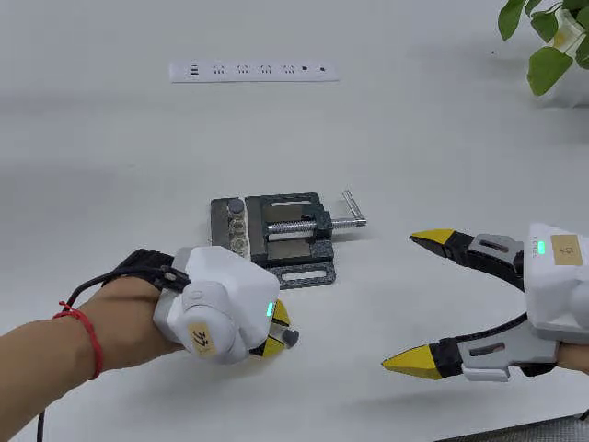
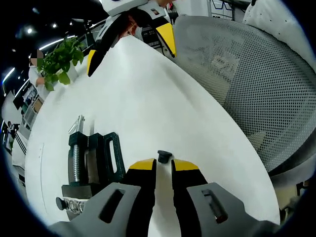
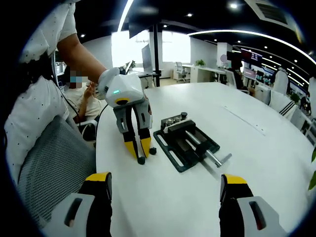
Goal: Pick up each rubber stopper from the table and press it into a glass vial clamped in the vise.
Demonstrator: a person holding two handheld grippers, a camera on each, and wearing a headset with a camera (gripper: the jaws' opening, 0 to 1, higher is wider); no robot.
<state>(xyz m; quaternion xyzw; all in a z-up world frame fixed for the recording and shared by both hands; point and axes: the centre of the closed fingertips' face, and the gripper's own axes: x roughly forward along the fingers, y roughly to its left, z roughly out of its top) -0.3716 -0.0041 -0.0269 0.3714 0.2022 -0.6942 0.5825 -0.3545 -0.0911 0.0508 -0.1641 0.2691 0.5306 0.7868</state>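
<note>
Small dark rubber stopper (image 2: pixel 164 156) low at the white table (image 1: pixel 138 166), right at the yellow tips of the left gripper (image 1: pixel 276 331), just in front of the vise (image 1: pixel 294 241) on its near side; resting or barely lifted, not clear. Jaws drawn almost together, only a narrow slit between, with the stopper's stem seemingly lodged in that slit; truly pinched or merely touched, impossible to tell from here. Held low and tipped toward the tabletop, probably to take so small a piece by its narrow end and leave the broad head free for pressing. Beyond it, a row of glass vials (image 1: pixel 238 235) upright in the left end of the vise, gripped there most likely to stay put and plumb under a downward push. At the far end of the row one dark cap (image 1: pixel 236 206), apparently a stopper already seated, the nearer mouths looking open. Long screw handle (image 1: pixel 348 214) pointing away to the right, clear of the working side. Right gripper (image 1: pixel 400 302) well apart on the right, hovering above the table, spread wide and holding nothing, probably parked out of the way or ready to steady. Farther back, a power strip (image 1: pixel 253 70) and, at the corner, a leafy plant (image 1: pixel 552 41), both well away from the work.
</note>
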